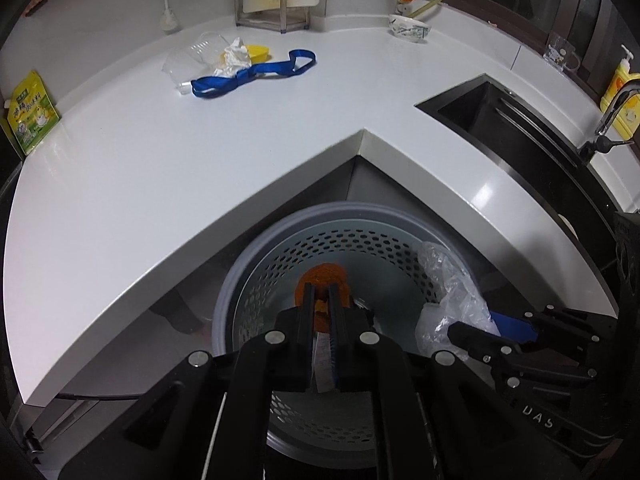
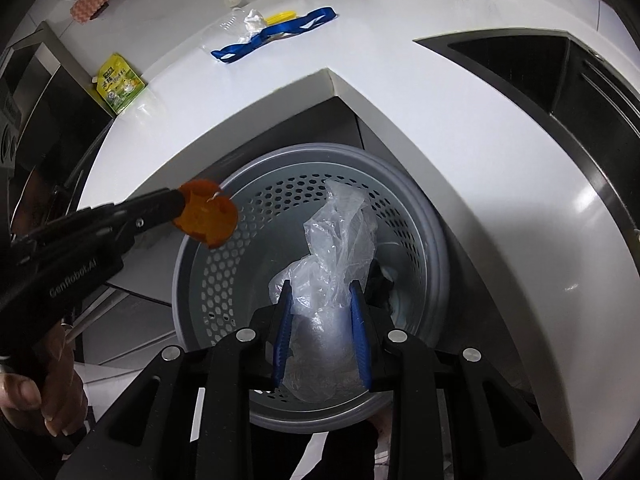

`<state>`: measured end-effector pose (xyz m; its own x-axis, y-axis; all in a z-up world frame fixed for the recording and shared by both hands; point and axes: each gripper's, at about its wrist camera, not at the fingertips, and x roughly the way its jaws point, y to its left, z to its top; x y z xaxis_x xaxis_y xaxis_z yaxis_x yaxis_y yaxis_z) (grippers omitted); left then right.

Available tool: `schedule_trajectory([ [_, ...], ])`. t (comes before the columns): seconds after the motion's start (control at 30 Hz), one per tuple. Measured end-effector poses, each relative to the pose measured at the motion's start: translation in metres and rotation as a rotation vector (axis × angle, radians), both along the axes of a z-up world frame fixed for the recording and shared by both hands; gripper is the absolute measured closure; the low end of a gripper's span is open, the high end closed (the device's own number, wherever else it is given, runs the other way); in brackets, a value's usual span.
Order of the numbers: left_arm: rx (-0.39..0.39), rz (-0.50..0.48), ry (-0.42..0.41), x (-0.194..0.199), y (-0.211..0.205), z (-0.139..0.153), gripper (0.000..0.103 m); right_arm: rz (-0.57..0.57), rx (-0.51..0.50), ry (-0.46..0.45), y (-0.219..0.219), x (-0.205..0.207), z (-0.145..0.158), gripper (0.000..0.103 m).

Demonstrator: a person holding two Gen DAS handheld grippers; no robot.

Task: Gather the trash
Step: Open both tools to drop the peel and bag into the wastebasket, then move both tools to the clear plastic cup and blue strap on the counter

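A grey perforated trash bin stands on the floor below the counter corner. My left gripper is shut on an orange peel, held over the bin; the peel also shows in the right wrist view. My right gripper is shut on a crumpled clear plastic bag over the bin; the bag also shows in the left wrist view. On the counter lie a blue ribbon, a white tissue, a clear plastic cup and a yellow lid.
A white L-shaped counter wraps the bin. A black sink with faucet is at right. A green-yellow pouch, a bowl, a metal rack and a soap bottle stand along the back.
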<state>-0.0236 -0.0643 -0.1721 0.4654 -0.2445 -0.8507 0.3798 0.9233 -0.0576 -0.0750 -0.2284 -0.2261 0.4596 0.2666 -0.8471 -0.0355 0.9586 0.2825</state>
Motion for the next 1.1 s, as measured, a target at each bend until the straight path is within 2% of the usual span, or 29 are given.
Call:
schedule_trajectory([
  [0.03,0.002,0.004,0.008,0.0,0.0,-0.001,0.093,-0.002,-0.003,-0.005,-0.001,0.0,0.001,0.075],
  [0.1,0.009,0.024,0.018,0.001,0.004,-0.002,0.076,-0.01,-0.015,-0.009,-0.002,-0.001,0.002,0.067],
  [0.17,0.01,0.057,0.003,0.0,0.01,-0.001,0.046,-0.012,-0.013,-0.006,-0.004,-0.001,0.002,0.067],
  [0.2,0.012,0.067,-0.007,0.0,0.012,0.001,0.045,-0.014,-0.011,-0.006,-0.005,-0.001,0.002,0.066],
  [0.6,0.026,0.132,-0.04,0.0,0.029,0.021,0.042,-0.002,0.003,-0.022,-0.01,-0.003,0.014,0.064],
  [0.9,0.003,0.172,-0.109,0.01,0.039,0.054,0.039,0.009,0.011,-0.087,-0.01,0.002,0.046,0.063],
  [1.1,-0.015,0.182,-0.154,0.03,0.048,0.075,0.037,-0.011,0.005,-0.141,-0.005,0.02,0.07,0.062],
])
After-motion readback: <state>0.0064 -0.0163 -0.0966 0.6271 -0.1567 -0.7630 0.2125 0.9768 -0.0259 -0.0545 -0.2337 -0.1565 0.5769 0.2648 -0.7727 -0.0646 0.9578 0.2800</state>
